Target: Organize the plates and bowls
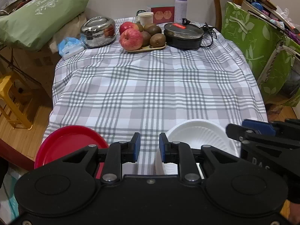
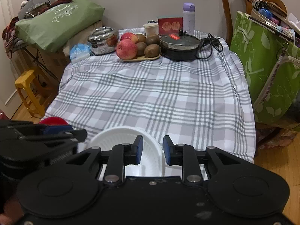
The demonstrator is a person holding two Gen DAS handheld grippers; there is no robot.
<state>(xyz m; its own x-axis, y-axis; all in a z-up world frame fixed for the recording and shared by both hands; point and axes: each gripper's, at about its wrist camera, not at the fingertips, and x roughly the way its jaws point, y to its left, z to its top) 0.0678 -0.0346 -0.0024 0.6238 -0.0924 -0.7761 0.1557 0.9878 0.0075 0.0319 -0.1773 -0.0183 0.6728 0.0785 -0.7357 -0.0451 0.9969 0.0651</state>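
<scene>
progress: early, nothing stacked | red plate [image 1: 71,144] near-left tabletop [image 1: 150,86] corner, white bowl [image 2: 127,140] near edge | left tongs [image 1: 149,148] spread, empty | right tongs [image 2: 152,150] straddle bowl rim, not pinching

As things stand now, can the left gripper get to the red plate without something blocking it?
Probably yes. The red plate lies just left of the left gripper, whose jaws hold nothing, and only bare tablecloth lies around it. The white bowl sits on the other side.

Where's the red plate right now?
The red plate sits at the table's near left edge in the left wrist view, left of the white bowl, with the left gripper between them.
</scene>
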